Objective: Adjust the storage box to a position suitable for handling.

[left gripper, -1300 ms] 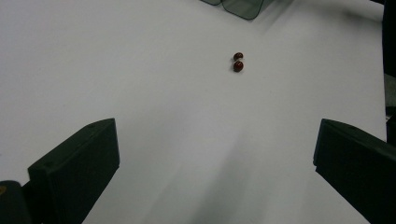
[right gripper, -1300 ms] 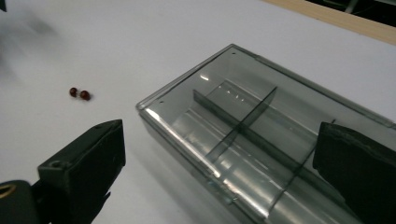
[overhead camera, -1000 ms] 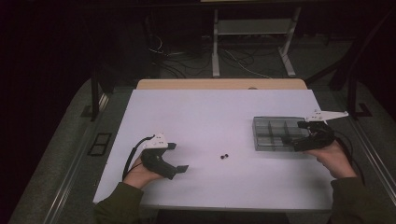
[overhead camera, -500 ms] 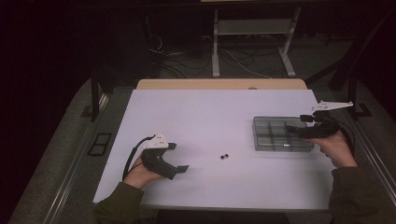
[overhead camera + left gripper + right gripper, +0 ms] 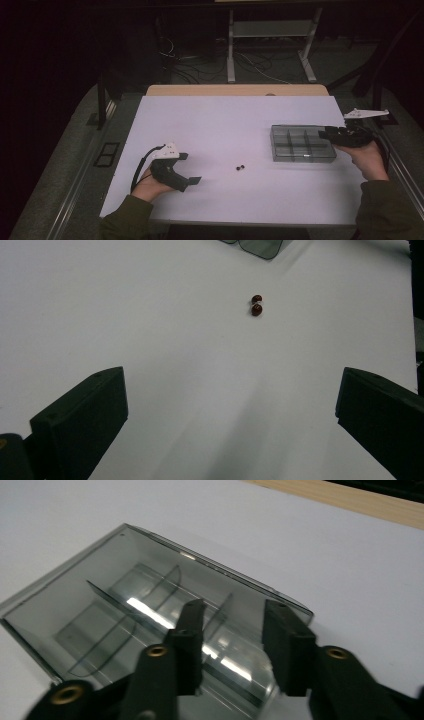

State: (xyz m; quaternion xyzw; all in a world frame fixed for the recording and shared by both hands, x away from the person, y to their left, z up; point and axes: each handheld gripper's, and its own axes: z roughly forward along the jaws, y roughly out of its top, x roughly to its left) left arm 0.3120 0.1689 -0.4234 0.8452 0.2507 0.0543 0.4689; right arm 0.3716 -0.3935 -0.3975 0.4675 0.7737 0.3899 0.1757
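Compartment box [image 5: 303,144]: a clear grey plastic tray split by thin dividers into small cells, lying flat on the right part of the surface, near the right edge.
Box in right gripper view [image 5: 150,605]: seen from close up, its cells look bare; the glossy walls catch a bright streak of light.
Right gripper [image 5: 324,134]: held in the person's right hand at the box's right end, pointing left over the box rim.
Right fingers [image 5: 287,645]: they have just been closing and now stand a narrow gap apart; part of the box's near wall and a divider show in the gap, but whether the pads press on anything cannot be told.
Left gripper [image 5: 189,168]: held in the person's left hand on the near-left part of the surface, pointing right.
Left fingers [image 5: 85,415]: released, spread wide apart with bare surface between them.
Beads [image 5: 241,167]: two small dark round pieces lying touching each other on the surface, between the two grippers and well apart from both; in the left gripper view [image 5: 256,305] they look reddish brown and lie ahead of the spread fingers.
Surface [image 5: 225,125]: a white sheet, with a strip of pale wood [image 5: 235,90] along its far edge.
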